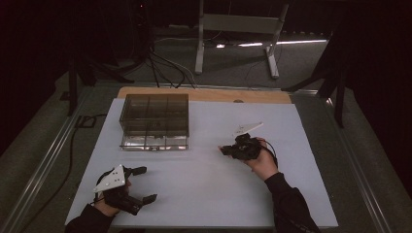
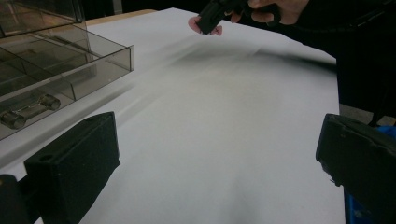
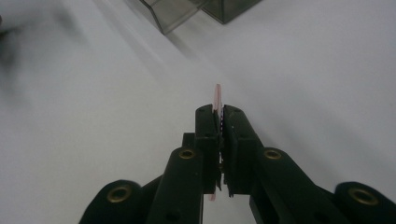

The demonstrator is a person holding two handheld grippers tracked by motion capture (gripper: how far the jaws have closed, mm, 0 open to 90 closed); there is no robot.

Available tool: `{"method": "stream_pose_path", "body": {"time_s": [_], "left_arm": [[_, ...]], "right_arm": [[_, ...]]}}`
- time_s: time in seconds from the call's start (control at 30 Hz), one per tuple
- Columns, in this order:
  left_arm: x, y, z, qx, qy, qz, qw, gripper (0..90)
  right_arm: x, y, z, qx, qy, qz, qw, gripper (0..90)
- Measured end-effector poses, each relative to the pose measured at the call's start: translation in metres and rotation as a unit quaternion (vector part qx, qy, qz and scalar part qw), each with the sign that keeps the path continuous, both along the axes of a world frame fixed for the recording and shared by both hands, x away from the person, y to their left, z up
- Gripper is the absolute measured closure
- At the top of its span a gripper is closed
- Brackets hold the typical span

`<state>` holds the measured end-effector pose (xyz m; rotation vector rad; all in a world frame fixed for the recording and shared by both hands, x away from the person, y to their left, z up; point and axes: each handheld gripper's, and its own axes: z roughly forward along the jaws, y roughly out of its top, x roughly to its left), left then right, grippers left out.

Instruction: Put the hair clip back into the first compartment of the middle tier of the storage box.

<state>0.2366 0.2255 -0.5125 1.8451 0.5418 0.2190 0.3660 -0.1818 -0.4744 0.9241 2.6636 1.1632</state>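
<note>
My right gripper (image 3: 218, 112) is shut on a thin, flat pink piece (image 3: 217, 93), seen edge-on and sticking out past the fingertips. In the high view it (image 1: 224, 150) hovers over the white sheet right of centre, pointing left towards the box. The left gripper view shows the pink piece (image 2: 215, 31) at its tip, far off. My left gripper (image 1: 148, 184) rests near the front left of the sheet, open, with nothing between its jaws (image 2: 215, 163). A smoky clear compartment box (image 1: 154, 121) stands at the back left, its bottom drawer pulled out.
The white sheet (image 1: 204, 189) covers a wooden table. Small metal parts (image 2: 28, 109) lie in the open drawer. Cables and a table frame (image 1: 238, 24) stand on the dark floor beyond the far edge.
</note>
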Motion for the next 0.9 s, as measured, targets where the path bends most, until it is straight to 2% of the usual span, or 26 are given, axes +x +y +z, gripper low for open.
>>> {"method": "stream_pose_path", "body": {"time_s": [0.9], "left_arm": [[-0.001,-0.001,0.001,0.003,-0.002,-0.002,1.0,0.4]], "right_arm": [[0.006,0.036,0.019,0.013,-0.013,0.03,0.9994,85.2]]}}
